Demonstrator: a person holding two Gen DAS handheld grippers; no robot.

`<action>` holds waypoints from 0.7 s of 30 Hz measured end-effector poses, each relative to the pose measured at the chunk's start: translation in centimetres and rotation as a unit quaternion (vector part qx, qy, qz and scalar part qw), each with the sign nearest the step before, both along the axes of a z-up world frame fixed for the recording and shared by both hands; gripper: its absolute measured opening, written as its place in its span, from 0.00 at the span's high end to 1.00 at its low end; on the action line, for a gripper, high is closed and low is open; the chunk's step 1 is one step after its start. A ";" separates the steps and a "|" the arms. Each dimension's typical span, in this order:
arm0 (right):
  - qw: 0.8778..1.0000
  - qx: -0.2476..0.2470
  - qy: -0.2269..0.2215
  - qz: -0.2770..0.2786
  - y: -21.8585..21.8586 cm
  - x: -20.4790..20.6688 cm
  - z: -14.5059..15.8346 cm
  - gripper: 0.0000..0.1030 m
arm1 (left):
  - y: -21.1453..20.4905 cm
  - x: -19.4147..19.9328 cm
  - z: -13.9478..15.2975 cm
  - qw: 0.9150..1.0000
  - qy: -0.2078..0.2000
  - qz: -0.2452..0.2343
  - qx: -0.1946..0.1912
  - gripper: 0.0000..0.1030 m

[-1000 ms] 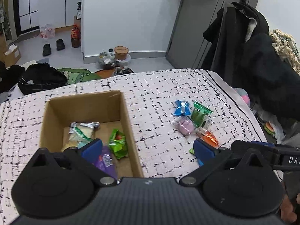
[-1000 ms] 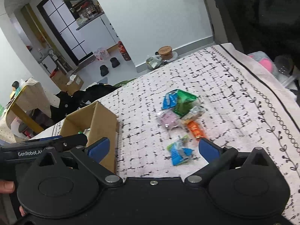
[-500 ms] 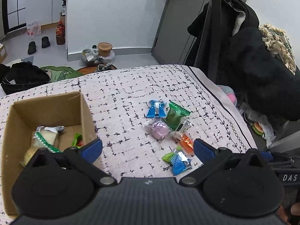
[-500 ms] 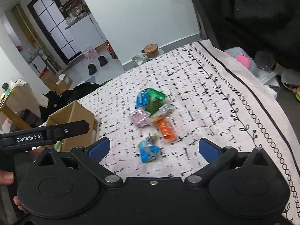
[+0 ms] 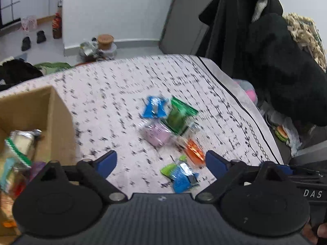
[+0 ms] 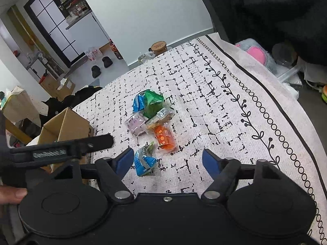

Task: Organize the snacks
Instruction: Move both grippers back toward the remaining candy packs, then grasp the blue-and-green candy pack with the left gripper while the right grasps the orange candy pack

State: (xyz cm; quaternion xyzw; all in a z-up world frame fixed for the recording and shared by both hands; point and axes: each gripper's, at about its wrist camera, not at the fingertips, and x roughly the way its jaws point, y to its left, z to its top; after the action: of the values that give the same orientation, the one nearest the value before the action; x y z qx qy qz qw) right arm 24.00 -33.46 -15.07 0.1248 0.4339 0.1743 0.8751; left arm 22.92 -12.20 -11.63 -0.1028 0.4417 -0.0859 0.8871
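Observation:
Several snack packets lie in a cluster on the patterned cloth: a blue one (image 5: 153, 107), a green one (image 5: 179, 116), a pink one (image 5: 158, 134), an orange one (image 5: 194, 150) and a blue-green one (image 5: 181, 174). My left gripper (image 5: 161, 162) is open and empty just above the blue-green packet. My right gripper (image 6: 166, 160) is open and empty, with the blue-green packet (image 6: 144, 160) by its left finger. The orange packet (image 6: 165, 137) lies just ahead. A cardboard box (image 5: 44, 110) with several snacks inside stands at the left.
The cardboard box (image 6: 67, 125) also shows at the left of the right wrist view. The cloth's bordered edge (image 6: 282, 110) runs along the right, with dark coats (image 5: 276, 65) and clutter beyond it. Floor items lie past the far edge.
Both grippers have moved right and closer to the snack cluster. The box has slid toward the left edge of the left wrist view. Both grippers stay open.

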 end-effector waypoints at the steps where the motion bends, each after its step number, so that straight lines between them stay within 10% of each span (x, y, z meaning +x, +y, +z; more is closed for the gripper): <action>1: 1.000 0.000 0.001 0.000 -0.1 0.0 -0.1 0.33 | -0.3 0.1 -0.3 1.000 0.004 -0.003 0.001 0.13; 13: 1.000 0.008 0.014 0.004 -0.3 1.0 -1.0 0.46 | -2.3 2.2 -3.7 0.998 0.062 -0.015 -0.017 0.46; 21: 1.000 0.010 0.019 0.001 -0.1 1.7 -1.7 0.51 | -3.3 3.3 -5.8 0.996 0.092 -0.022 -0.006 0.47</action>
State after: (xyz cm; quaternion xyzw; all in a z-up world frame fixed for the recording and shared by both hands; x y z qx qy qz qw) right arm 25.74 -33.55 -16.80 0.1369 0.4488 0.1770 0.8652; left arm 26.24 -15.52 -17.42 -0.1057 0.5231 -0.0984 0.8400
